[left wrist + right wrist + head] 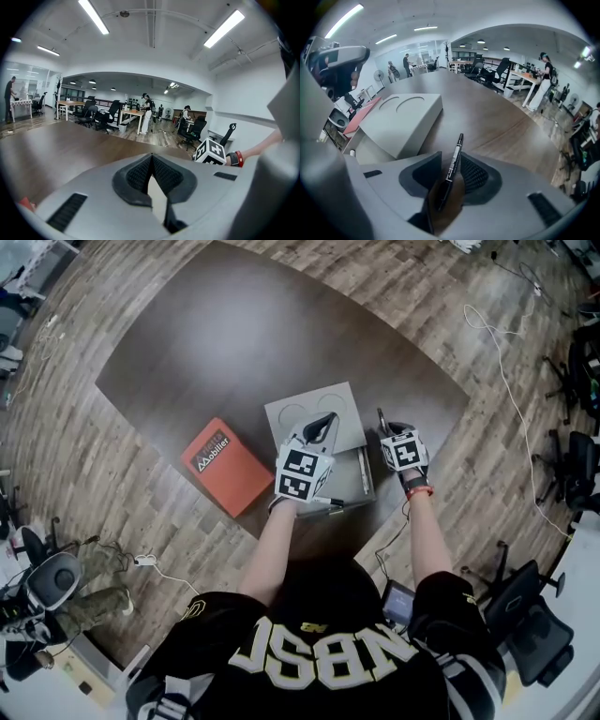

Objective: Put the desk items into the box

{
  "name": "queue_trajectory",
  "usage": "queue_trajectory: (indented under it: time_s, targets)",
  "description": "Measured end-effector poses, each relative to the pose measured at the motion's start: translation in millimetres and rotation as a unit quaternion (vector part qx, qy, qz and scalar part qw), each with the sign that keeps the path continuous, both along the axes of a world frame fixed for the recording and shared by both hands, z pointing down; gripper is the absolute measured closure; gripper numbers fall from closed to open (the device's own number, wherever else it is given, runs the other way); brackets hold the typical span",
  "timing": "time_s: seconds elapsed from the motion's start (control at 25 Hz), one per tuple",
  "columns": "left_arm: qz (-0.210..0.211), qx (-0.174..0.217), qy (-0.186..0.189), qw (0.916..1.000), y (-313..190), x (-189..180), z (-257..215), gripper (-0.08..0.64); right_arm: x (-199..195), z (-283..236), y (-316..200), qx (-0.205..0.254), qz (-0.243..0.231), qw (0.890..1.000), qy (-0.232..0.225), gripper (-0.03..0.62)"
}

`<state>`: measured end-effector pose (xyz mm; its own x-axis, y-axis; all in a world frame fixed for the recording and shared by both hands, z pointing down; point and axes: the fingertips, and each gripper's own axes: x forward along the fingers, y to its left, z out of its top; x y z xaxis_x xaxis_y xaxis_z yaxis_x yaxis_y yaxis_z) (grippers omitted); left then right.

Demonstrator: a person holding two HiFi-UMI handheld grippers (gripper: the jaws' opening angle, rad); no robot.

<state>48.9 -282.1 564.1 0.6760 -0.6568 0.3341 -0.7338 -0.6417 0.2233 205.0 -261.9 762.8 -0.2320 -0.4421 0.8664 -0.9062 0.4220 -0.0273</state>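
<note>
Only the right gripper view shows the black pen (452, 168). It lies slanted between the spread jaws of the right gripper (450, 157), leaning on one pad with a gap at the other. It is over the brown table (501, 117), just beside the grey box (370, 150) and not in it. The left gripper view gives what the head view hides: the left gripper (150, 157) has its jaws pressed together on a thin pale edge. The head view places that gripper at the box's raised lid (342, 404). The box sits by the table's near corner, with broad table top beyond it. A red box (225, 465) lies just left of the grey one. The tilted lid stands between the two grippers. Office chairs (577, 460) and a white cable (497, 343) are on the floor, well apart from the table
</note>
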Motion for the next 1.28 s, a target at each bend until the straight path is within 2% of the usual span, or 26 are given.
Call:
queue_trajectory:
  time_s: [0.2, 0.44, 0.56, 0.76, 0.92, 1.12, 1.28]
  targets:
    - [-0.014, -0.007, -0.006, 0.9999, -0.7, -4.3, 5.9, 0.546, 5.9, 0.1, -1.8, -0.016, 0.021, 1.000, 0.006, 0.463]
    - [-0.028, -0.003, -0.010, 0.9996, 0.4, -11.6, 4.4, 0.546, 6.2, 8.1, 4.3, -0.021, 0.034, 0.999, 0.007, 0.510]
    - [-0.032, 0.002, -0.014, 0.9994, 2.0, -15.0, 1.7, 0.546, 3.1, 8.4, 3.9, -0.014, 0.030, 0.999, 0.013, 0.540]
    - [-0.041, 0.009, -0.018, 0.9989, 6.8, -23.4, -4.4, 0.546, -1.4, 4.7, 7.0, -0.002, 0.003, 1.000, 0.030, 0.543]
    - [-0.050, 0.024, -0.028, 0.9980, 9.8, -30.7, -14.0, 0.546, 0.1, -8.1, 10.5, 0.009, 0.008, 0.999, 0.031, 0.543]
    - [-0.054, 0.029, -0.030, 0.9977, 15.2, -38.1, -17.2, 0.546, -2.0, -24.4, 23.1, 0.026, 0.019, 0.999, 0.019, 0.543]
    - [-0.057, 0.030, -0.027, 0.9976, 24.5, -39.0, -17.9, 0.546, -4.3, -38.5, 39.9, 0.030, 0.031, 0.999, -0.013, 0.541]
